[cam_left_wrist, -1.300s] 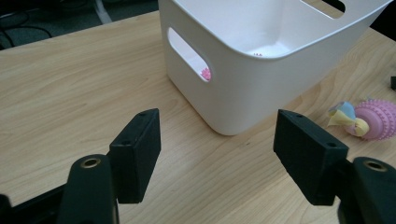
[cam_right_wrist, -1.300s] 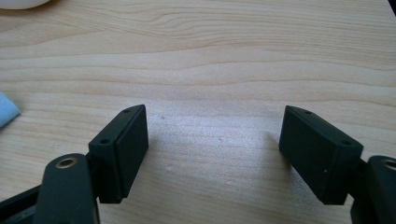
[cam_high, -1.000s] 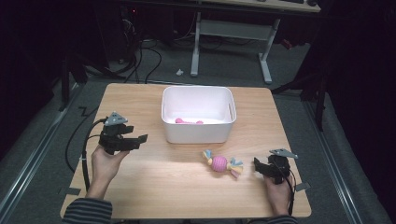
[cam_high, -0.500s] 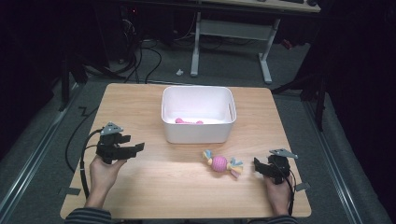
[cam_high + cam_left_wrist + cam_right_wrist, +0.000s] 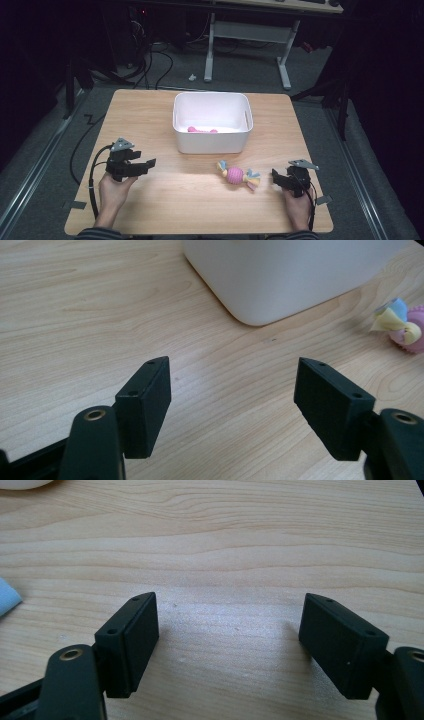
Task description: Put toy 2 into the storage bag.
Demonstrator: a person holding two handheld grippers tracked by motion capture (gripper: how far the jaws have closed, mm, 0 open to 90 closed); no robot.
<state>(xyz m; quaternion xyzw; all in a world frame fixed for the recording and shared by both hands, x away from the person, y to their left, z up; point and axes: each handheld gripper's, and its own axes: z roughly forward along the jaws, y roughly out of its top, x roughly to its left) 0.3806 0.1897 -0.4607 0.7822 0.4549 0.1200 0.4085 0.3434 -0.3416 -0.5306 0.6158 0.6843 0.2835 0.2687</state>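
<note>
The knotted rope toy [image 5: 238, 175], pink in the middle with yellow and blue ends, is lying on the wooden table [image 5: 190, 215] just in front of the white bin [image 5: 212, 125], touching nothing. The right gripper [image 5: 278, 178] is resting near its right end, jaws standing wide apart with bare wood between them. The left gripper [image 5: 147, 165] is sitting well apart at the table's left side, jaws likewise spread and holding nothing. A small pink object [image 5: 202, 130] is lying inside the bin.
</note>
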